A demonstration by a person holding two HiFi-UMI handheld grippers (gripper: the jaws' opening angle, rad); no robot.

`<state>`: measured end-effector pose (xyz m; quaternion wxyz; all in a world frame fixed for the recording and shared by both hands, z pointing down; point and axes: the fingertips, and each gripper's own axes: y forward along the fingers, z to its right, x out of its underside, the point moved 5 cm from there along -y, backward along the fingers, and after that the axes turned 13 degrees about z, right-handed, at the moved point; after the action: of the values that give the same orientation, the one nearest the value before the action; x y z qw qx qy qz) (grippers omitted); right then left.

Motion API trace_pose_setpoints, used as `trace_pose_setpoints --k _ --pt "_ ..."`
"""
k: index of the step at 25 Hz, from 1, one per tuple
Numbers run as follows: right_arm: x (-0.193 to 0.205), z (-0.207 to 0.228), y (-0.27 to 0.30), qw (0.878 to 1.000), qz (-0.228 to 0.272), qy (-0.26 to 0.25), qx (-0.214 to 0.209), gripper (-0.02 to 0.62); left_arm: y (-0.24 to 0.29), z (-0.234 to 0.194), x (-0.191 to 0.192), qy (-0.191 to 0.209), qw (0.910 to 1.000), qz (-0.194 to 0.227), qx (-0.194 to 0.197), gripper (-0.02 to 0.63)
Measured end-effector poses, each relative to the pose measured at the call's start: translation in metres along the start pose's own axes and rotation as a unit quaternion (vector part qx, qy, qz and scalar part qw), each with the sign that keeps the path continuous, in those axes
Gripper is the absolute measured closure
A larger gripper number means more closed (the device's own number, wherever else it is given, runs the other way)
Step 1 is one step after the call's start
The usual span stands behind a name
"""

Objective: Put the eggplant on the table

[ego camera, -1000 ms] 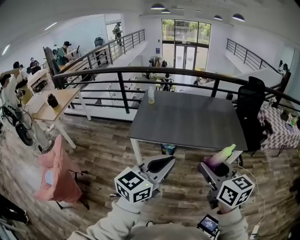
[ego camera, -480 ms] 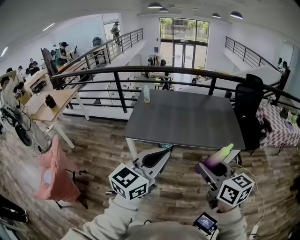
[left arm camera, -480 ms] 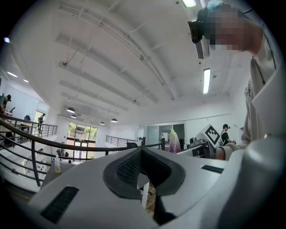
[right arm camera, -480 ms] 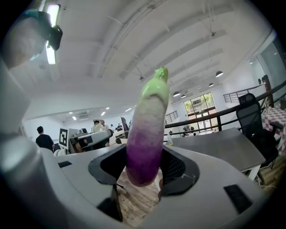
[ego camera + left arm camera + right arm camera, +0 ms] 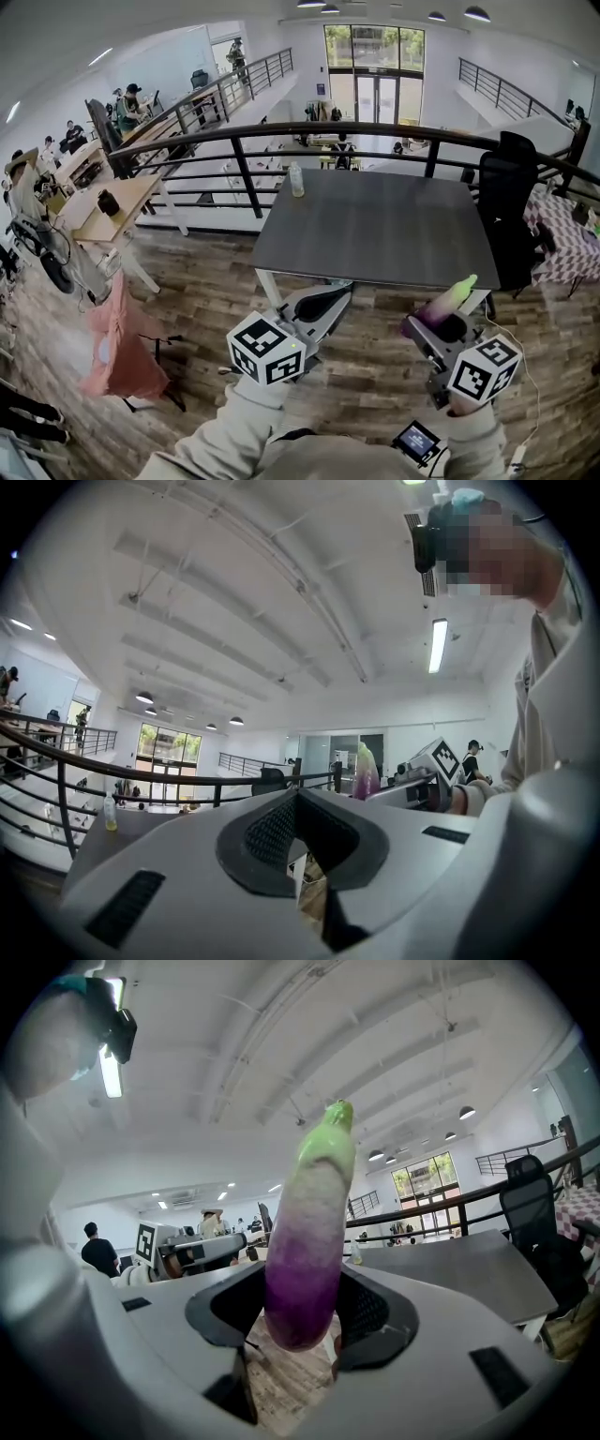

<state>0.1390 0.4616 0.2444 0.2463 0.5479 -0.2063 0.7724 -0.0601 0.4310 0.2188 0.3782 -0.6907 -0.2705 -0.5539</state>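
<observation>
The right gripper (image 5: 439,326) clamps the eggplant (image 5: 448,302) by its purple lower end, and the green tip sticks up past the jaws toward the bench (image 5: 375,230). The eggplant hangs over the wooden floor (image 5: 375,375), just short of the bench's near edge. The left gripper (image 5: 323,303) is closed and empty.

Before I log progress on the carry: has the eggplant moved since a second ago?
Yes: in the head view the eggplant edged toward the table, its tip now crossing the near edge.
</observation>
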Motion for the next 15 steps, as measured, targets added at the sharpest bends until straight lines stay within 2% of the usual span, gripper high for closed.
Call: trace_pose_setpoints --k 5,9,15 --pt "0.001 0.012 0.000 1.000 -0.005 0.003 0.002 0.365 0.009 -0.011 -0.002 0.006 1.0000 0.001 0.001 0.601" --pt "0.005 0.019 0.013 1.000 -0.010 0.005 0.002 0.365 0.023 -0.026 0.006 -0.003 0.9999 0.001 0.010 0.601" --pt "0.008 0.037 0.040 1.000 -0.020 -0.004 0.010 0.365 0.049 -0.056 0.001 0.007 0.9995 0.016 0.027 0.601"
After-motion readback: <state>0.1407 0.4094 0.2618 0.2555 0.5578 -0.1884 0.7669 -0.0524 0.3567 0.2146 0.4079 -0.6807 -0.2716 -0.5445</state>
